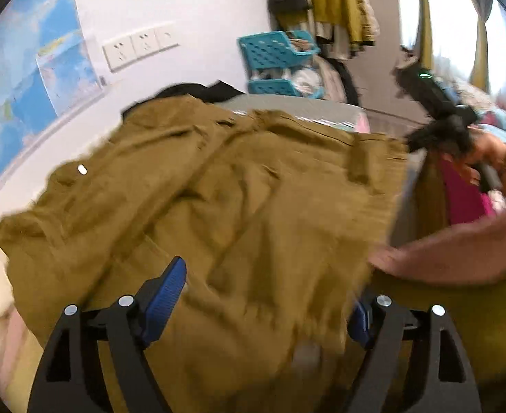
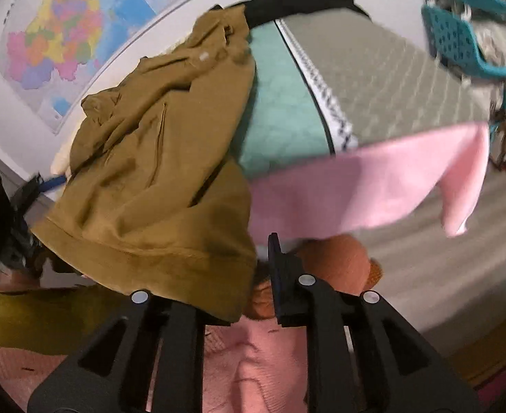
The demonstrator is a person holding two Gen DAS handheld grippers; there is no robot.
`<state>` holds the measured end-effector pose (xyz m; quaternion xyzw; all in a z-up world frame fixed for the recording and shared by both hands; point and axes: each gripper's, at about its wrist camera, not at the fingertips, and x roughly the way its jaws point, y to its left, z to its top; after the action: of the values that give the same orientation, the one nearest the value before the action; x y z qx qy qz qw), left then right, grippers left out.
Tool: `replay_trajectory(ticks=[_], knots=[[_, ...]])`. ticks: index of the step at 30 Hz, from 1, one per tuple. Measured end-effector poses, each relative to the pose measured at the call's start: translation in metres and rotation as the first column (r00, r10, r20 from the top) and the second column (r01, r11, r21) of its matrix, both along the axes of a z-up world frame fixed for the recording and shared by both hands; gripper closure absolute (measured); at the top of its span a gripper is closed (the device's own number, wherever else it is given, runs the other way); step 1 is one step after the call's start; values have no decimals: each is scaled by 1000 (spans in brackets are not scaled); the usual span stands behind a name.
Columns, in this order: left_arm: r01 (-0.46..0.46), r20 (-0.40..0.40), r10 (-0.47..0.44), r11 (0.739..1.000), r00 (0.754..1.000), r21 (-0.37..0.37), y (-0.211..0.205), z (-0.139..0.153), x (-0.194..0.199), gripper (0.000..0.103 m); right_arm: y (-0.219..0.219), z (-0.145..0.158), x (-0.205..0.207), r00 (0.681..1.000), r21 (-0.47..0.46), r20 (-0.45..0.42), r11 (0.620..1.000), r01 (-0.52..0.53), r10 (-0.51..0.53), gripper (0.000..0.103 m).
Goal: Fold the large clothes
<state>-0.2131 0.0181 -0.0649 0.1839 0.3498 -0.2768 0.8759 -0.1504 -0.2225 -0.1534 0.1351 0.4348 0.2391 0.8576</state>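
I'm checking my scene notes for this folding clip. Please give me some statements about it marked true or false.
1. The jacket is olive-brown. True.
2. The left gripper is shut. False: its jaws stand wide open over the jacket, gripping nothing.
3. A coloured map is in view. True.
4. The baskets are red. False: they are blue.
5. A pink cloth lies beside the jacket. True.

Quilted grey-and-green bed point(image 2: 390, 79) under a crumpled mustard jacket point(image 2: 156, 158) and pink cloth point(image 2: 373, 186).
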Motion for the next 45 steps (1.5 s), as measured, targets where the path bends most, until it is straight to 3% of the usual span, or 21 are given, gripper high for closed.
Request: replay_trajectory(ticks=[4, 7, 10, 12, 17, 20, 22, 23, 25, 26, 27, 29, 32, 34, 35, 37, 38, 39, 41, 45], knots=[[-87, -1, 87, 991, 996, -104, 40, 7, -25, 20, -5, 6, -3, 1000, -64, 9, 998, 3, -2, 58], [-198, -43, 193, 950, 980, -240, 79, 13, -33, 15, -6, 13, -1, 1000, -123, 15, 992, -18, 20, 40], [-240, -34, 240, 925, 970, -295, 98, 13, -49, 14, -19, 22, -17, 996, -28, 14, 995, -92, 93, 36], [-229, -45, 227, 915, 973, -331, 105, 11, -55, 14, -23, 33, -33, 990, -13, 64, 992, -128, 128, 21], [-317, -85, 306, 901, 948, -297, 109, 1, -40, 16, -29, 55, -51, 975, 74, 192, 989, -124, 108, 16], [-374, -87, 365, 883, 927, -284, 116, -2, -35, 17, -15, 53, -36, 979, 70, 196, 995, -66, 51, 7], [-407, -76, 403, 872, 912, -272, 120, -2, -39, 17, -6, 47, -21, 981, 117, 179, 989, -94, 72, 7], [-425, -65, 423, 866, 904, -263, 122, -1, -40, 17, 2, 39, -11, 984, 93, 161, 991, -92, 76, 7], [-471, -55, 474, 845, 879, -254, 134, 2, -43, 17, 17, 27, 1, 988, 52, 117, 993, -108, 102, 14], [-490, -56, 493, 833, 868, -256, 141, 3, -44, 17, 24, 18, 6, 988, 56, 88, 989, -135, 130, 35], [-522, -57, 527, 813, 848, -258, 150, 5, -47, 17, 27, 14, 9, 986, 64, 72, 986, -156, 151, 66], [-580, -66, 584, 776, 809, -249, 167, 5, -51, 17, 21, 16, 10, 985, 106, 76, 981, -159, 152, 93], [-625, -120, 617, 740, 778, -248, 186, -1, -57, 17, -5, 29, 5, 984, 238, 122, 959, -156, 130, 95], [-621, -189, 592, 739, 784, -260, 193, -10, -61, 17, -14, 31, 8, 987, 259, 108, 955, -144, 119, 94], [-617, -209, 581, 746, 787, -249, 193, -15, -63, 17, -13, 29, 10, 987, 244, 98, 958, -149, 129, 87], [-605, -234, 560, 758, 795, -242, 190, -22, -66, 17, -7, 26, 11, 986, 218, 86, 963, -156, 140, 55], [-594, -257, 538, 764, 803, -255, 189, -26, -68, 17, -6, 25, 10, 985, 232, 89, 959, -165, 148, 25], [-583, -285, 515, 767, 809, -268, 187, -29, -68, 17, -6, 25, 10, 985, 253, 97, 954, -163, 143, 12], [-558, -331, 464, 773, 822, -301, 182, -38, -69, 17, -9, 21, 13, 982, 302, 99, 936, -182, 159, 14], [-547, -343, 442, 771, 829, -327, 177, -40, -74, 19, -1, 6, 21, 979, 335, 55, 920, -205, 198, 15]])
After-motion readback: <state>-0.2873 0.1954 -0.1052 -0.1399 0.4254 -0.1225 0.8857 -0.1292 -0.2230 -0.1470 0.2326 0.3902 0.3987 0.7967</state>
